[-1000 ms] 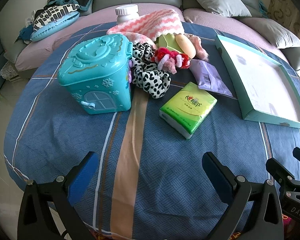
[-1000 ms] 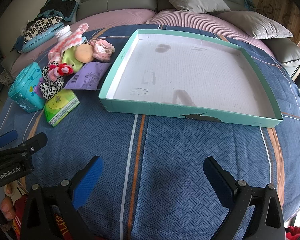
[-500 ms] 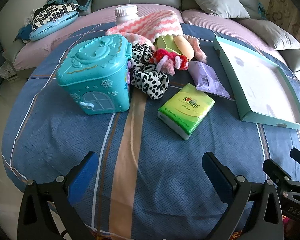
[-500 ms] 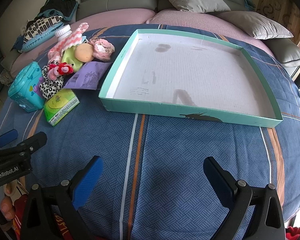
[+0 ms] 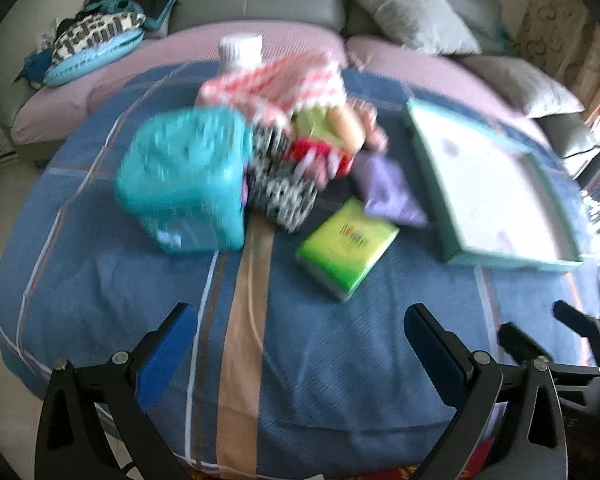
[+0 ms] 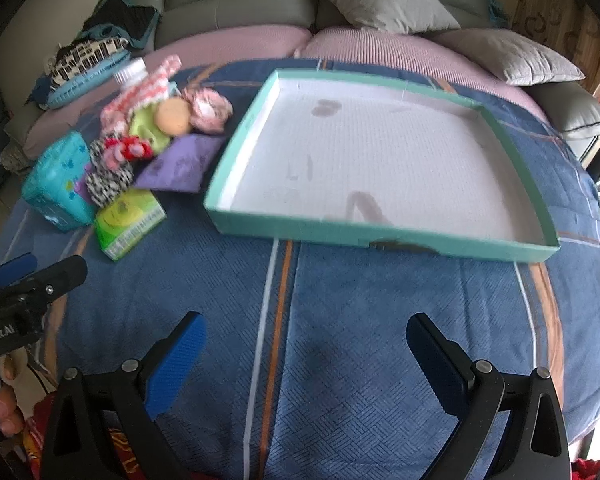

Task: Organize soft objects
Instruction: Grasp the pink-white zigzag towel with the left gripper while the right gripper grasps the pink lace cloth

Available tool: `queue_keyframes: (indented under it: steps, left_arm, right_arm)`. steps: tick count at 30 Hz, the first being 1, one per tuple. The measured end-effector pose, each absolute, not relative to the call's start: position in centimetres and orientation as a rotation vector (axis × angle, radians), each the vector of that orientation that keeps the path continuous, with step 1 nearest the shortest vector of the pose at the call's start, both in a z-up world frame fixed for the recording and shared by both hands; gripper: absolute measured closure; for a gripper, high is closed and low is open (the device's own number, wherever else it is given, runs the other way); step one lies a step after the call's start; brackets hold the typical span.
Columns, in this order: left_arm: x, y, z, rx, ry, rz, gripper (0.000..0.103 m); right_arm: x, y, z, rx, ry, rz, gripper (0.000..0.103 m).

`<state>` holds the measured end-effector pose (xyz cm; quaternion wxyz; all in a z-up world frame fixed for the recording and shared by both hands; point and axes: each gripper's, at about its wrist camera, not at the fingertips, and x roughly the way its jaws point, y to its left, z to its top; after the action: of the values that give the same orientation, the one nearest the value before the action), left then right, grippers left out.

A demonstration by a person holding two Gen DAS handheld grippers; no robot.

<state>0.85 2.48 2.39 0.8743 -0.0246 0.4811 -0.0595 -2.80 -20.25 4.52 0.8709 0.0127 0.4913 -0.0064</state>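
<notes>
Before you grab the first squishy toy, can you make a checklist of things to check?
1. Left tool open and empty: ok.
2. Right tool open and empty: ok.
3. Shallow teal cardboard tray has room for things: ok, nothing lies in it.
4. Soft things within view: ok, the black-and-white spotted fabric piece and pink-and-white striped fuzzy cloth sit in the pile beside the teal plastic house-shaped box.
5. Green tissue pack lying apart from the pile: ok.
6. Sharp view of the pile: not ok, the left wrist picture is blurred.
</notes>
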Motion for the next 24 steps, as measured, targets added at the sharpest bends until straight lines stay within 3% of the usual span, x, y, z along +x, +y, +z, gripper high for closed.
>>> queue_keyframes:
  steps: [11, 18, 24]
  left_arm:
    - [6.9, 5.8, 9.9, -0.083, 0.857, -0.106, 0.000]
    - [11.7, 7.2, 10.5, -0.171, 0.849, -0.046, 0.000]
    - [15.7, 6.4, 9.5, -0.170, 0.957, 0.039, 0.000]
  right_arm:
    - [3.1, -19.3, 11.2, 0.046, 0.868, 0.076, 0.001]
    - [8.4, -17.1, 11.9, 0.039, 0.852, 0.162, 0.001]
    - [11.9, -15.7, 10.9, 0.016, 0.857, 0.190, 0.001]
